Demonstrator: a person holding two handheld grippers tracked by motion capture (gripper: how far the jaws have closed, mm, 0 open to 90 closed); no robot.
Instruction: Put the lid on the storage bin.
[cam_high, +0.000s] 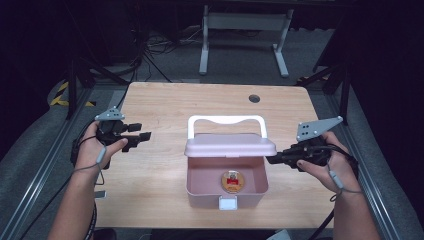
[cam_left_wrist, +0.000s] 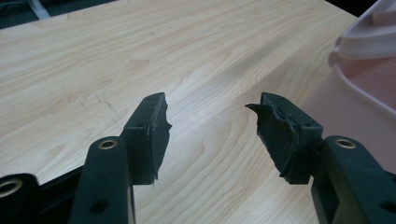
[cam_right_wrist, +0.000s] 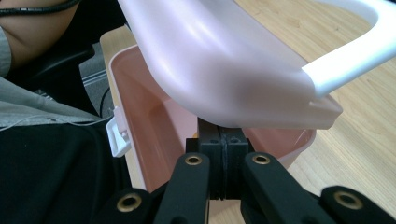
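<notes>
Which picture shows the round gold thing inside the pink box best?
The high view: the round gold thing lies in plain sight on the pink box's floor. The right gripper view has the lid covering that spot; the left gripper view catches just the box's edge.

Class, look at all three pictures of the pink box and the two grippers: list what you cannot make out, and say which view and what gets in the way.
1. Round item in the pink box: high view, label too small to read.
2. Right gripper: right gripper view, jaw tips run under the raised lid; whether they press or pinch it is unclear.
3. Box interior: left gripper view, frame edge cuts it off.
4. Latch: too small for detail.
</notes>
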